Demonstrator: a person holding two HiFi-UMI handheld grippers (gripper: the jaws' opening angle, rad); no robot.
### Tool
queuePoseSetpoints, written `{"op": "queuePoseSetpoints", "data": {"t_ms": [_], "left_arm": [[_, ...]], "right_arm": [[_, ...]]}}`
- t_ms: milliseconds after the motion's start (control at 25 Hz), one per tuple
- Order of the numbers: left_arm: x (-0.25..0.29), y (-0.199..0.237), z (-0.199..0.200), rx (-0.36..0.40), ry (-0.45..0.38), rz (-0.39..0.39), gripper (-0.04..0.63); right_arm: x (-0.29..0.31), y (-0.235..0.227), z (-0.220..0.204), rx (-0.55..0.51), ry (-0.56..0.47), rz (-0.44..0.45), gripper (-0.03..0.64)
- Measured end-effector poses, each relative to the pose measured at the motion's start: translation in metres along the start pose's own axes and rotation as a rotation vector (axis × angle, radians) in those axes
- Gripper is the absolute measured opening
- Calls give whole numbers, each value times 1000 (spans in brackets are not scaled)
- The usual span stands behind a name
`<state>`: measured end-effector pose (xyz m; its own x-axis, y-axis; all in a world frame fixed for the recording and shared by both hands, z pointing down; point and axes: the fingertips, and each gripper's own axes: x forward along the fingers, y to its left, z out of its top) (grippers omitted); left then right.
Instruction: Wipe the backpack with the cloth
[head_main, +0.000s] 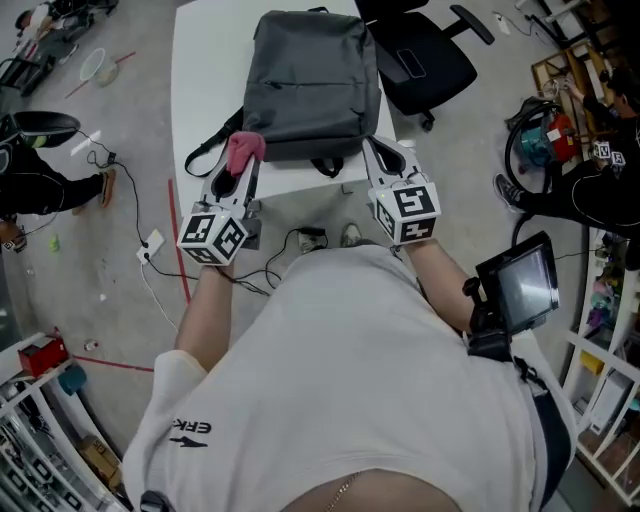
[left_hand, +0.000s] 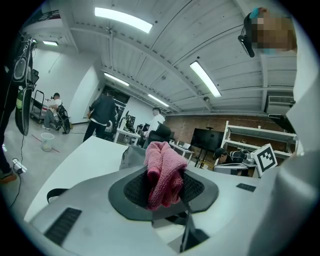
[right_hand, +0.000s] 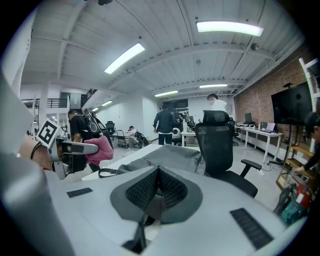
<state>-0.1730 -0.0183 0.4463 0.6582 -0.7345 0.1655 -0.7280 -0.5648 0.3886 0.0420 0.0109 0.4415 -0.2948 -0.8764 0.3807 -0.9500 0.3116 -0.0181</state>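
Observation:
A grey backpack (head_main: 312, 85) lies flat on the white table (head_main: 205, 70), its straps hanging off the near edge; it also shows as a grey backpack (right_hand: 167, 156) in the right gripper view. My left gripper (head_main: 244, 160) is shut on a pink cloth (head_main: 243, 149), held just off the backpack's near left corner. The pink cloth (left_hand: 162, 172) sticks up between the jaws in the left gripper view. My right gripper (head_main: 383, 153) is shut with nothing in it, at the backpack's near right corner.
A black office chair (head_main: 425, 55) stands right of the table. Cables and a power strip (head_main: 150, 245) lie on the floor to the left. A person (head_main: 30, 180) sits at far left. Shelving (head_main: 610, 400) stands at the right.

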Motion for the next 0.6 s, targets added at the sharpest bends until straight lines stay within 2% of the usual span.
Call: {"op": "queuePoseSetpoints", "data": {"t_ms": [600], "left_arm": [[9,-14,-10,11,29,-31,115]], "right_arm": [[-5,2,-8,6,-1,6,3]]}}
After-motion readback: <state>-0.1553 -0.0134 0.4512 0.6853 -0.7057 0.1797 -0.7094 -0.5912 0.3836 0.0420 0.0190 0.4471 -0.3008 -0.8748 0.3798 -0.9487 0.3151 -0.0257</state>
